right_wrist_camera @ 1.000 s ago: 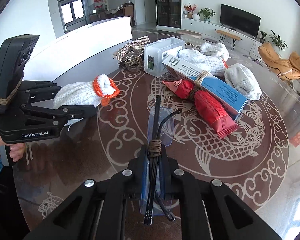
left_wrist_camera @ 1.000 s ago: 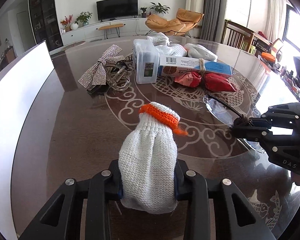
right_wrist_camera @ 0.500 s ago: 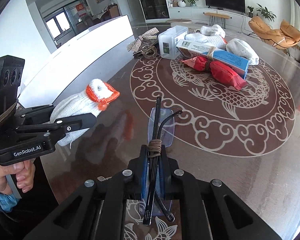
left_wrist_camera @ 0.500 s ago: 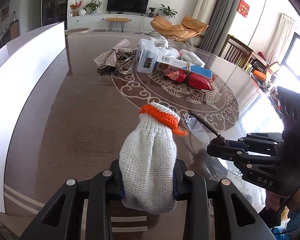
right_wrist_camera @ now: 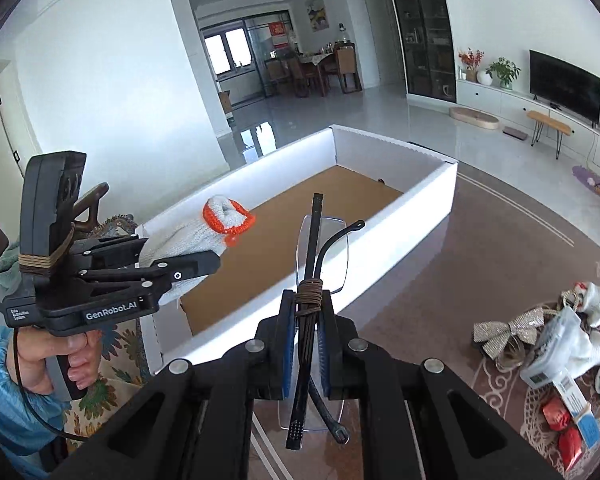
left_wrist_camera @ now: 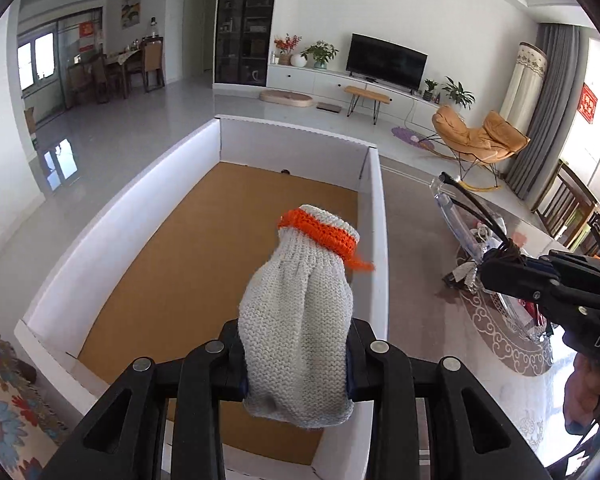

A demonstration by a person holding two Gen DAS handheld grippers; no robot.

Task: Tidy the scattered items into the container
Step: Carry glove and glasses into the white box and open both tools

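Now, L gripper (left_wrist_camera: 296, 360) clamps knit glove (left_wrist_camera: 300, 320) over box (left_wrist_camera: 374, 240) | R gripper (right_wrist_camera: 306, 344) pinches glasses (right_wrist_camera: 320, 256) at 3 o'clock, over table | risk: early release, lenses hit table/box wall.

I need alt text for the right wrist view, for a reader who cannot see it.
The right gripper holds folded glasses near a white box. To the left, the left gripper holds a knitted glove over the box.

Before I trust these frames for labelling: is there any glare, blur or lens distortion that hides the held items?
Left wrist view: fisheye bends the white box walls and darkens the corners; the knitted glove is sharp. Right wrist view: same curvature; the box's far wall is blown out by daylight, the floor shows window glare, and the clear lens of the glasses is faint but readable.
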